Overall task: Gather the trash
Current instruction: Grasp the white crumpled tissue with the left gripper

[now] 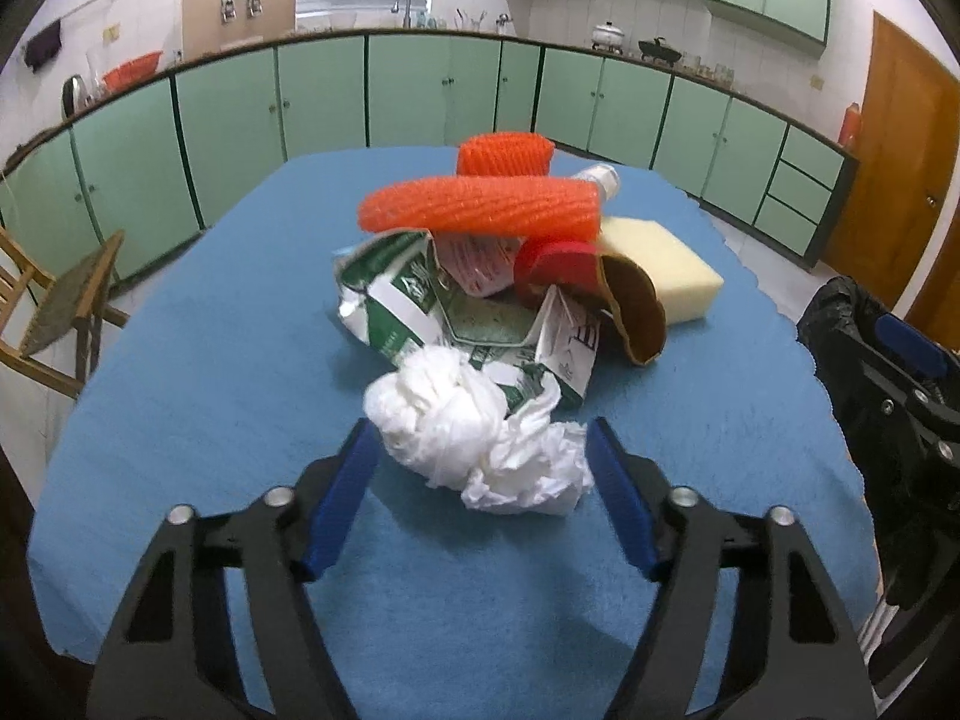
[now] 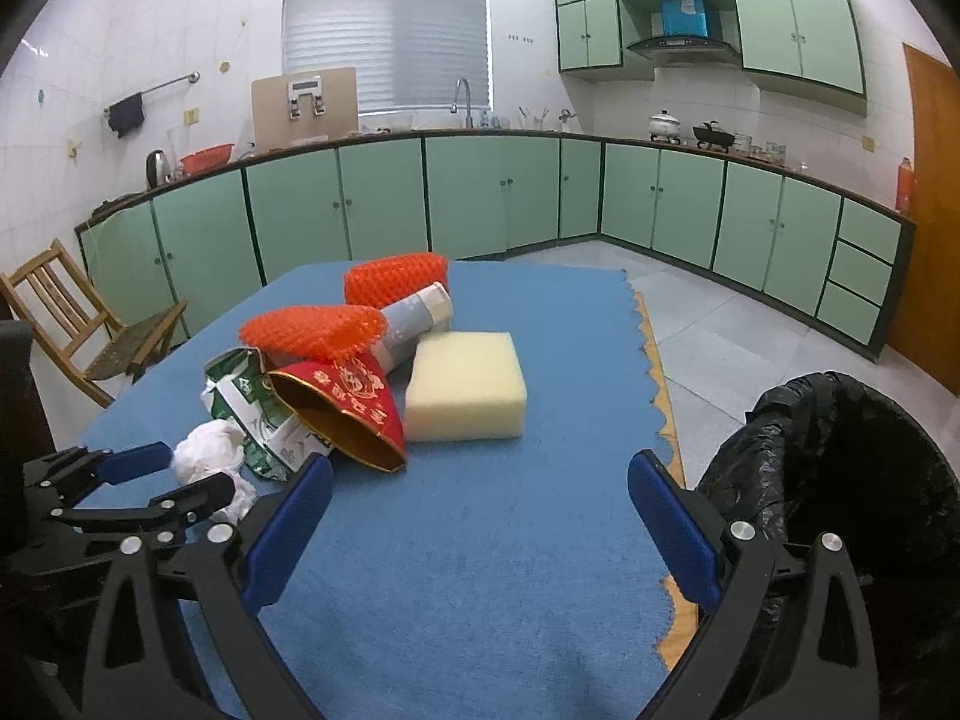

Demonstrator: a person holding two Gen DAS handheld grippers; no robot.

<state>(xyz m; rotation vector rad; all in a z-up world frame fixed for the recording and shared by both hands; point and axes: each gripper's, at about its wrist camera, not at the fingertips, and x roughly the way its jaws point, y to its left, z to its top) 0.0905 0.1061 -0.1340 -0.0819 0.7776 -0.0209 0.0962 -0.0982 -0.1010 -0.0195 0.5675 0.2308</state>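
Crumpled tissue sits between left gripper's wide fingers; right gripper gapes wide.

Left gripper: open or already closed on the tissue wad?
Open. The left gripper has its blue fingers spread either side of the crumpled white tissue, barely touching, not squeezing it; the tissue rests on the blue cloth.

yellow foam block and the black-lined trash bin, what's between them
Only bare blue tablecloth lies between the yellow foam block and the black-lined trash bin, seen in the right wrist view.
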